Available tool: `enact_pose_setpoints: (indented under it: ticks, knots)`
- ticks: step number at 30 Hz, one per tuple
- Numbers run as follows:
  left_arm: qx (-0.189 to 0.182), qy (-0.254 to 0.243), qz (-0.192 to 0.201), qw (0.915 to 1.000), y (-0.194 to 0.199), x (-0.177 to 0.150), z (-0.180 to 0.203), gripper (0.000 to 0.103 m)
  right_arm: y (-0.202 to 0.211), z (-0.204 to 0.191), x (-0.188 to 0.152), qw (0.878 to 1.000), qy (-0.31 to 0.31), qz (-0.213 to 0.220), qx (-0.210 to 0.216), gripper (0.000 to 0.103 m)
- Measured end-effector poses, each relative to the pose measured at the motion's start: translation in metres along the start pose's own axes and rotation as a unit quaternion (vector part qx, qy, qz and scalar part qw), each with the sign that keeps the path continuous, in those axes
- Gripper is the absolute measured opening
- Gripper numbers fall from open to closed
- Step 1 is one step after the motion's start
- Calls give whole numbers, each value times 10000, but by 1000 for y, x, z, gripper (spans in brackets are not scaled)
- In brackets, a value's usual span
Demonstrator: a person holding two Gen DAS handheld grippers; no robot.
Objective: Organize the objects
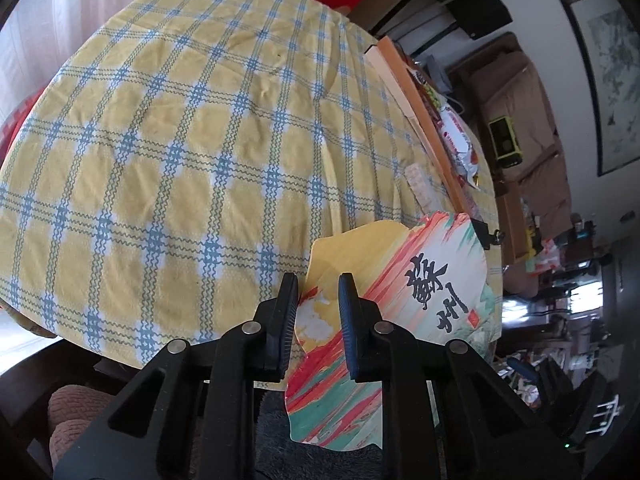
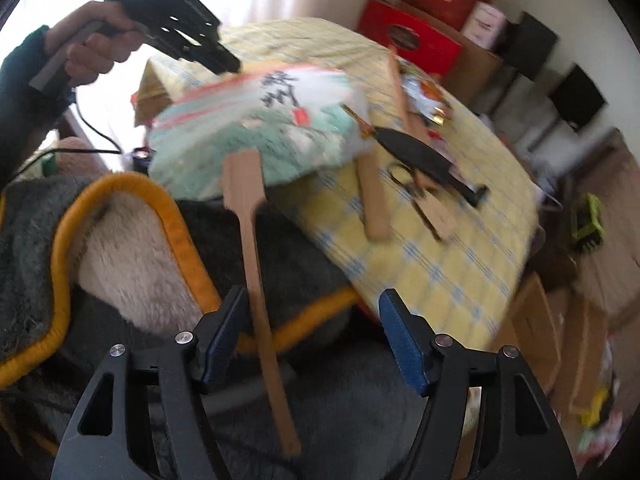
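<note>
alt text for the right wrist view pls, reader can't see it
The right gripper stands open around the wooden handle of a painted paper fan, whose far edge the left gripper pinches. The fan hangs over a grey blanket beside a yellow checked tablecloth holding scissors; the view is motion-blurred.

The left gripper (image 1: pixel 318 286) is matte black plastic, its two fingers (image 1: pixel 285 320) narrow and ribbed along the inner faces; round silver screws (image 1: pixel 252 327) sit at the linkage joints, and triangular cut-outs lighten the outer arms; a small green light glows low at the right edge of that view. The right gripper (image 2: pixel 314 308) has the same black frame and silver screws (image 2: pixel 184 337), but its pads (image 2: pixel 402 350) are textured blue. From the right wrist view the left gripper (image 2: pixel 224 65) shows a black perforated body, a grey handle, and a thin black cable trailing below; the hand (image 2: pixel 94 42) on it emerges from a dark teal sleeve (image 2: pixel 20 80).
</note>
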State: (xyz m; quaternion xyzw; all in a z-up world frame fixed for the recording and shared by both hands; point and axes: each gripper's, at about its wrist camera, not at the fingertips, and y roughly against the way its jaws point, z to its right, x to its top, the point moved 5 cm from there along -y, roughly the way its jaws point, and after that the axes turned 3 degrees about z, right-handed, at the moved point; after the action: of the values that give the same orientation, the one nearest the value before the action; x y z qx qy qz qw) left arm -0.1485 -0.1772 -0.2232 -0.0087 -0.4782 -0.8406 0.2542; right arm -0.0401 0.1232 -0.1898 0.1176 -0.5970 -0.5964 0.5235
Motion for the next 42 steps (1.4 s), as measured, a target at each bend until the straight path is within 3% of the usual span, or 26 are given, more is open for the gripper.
enact_pose_setpoints:
  ticks: [2,5,7,8,11,14,21,27,32,35,42]
  knots:
    - [-12,29,4,10000,0,0,-1,18,3,-1,-5,9997,-65,-22,-235,65]
    - [-18,65,26,10000,2,1,-2,18,0,-3,-10,9992,-104,-193,-325,36]
    - [-48,88,39,9999,3,2,-2,18,-6,-3,-12,9991,-242,-326,-126,15]
    - [-43,90,43,9999,3,2,-2,18,-9,-2,-13,9986,-347,-391,-35,9]
    - [-75,102,69,9999,5,2,-1,19,-17,3,-15,9975,-549,-454,32,9]
    - [-113,169,122,9997,4,4,-1,32,-23,5,-17,9968,-626,-487,111,9]
    - [-421,270,208,9985,-2,5,4,52,-27,11,-22,9941,-893,-442,423,10]
    - [-646,424,400,9962,-5,7,11,72,-26,11,-22,9947,-848,-428,401,10]
    - [-620,101,270,9977,-14,1,27,70,-27,10,-22,9951,-807,-419,381,10]
    - [-217,-222,350,9989,-14,-1,32,58,-28,10,-23,9952,-797,-427,365,10]
    - [-203,-448,483,9976,5,0,35,37,-28,12,-24,9944,-917,-394,336,10]
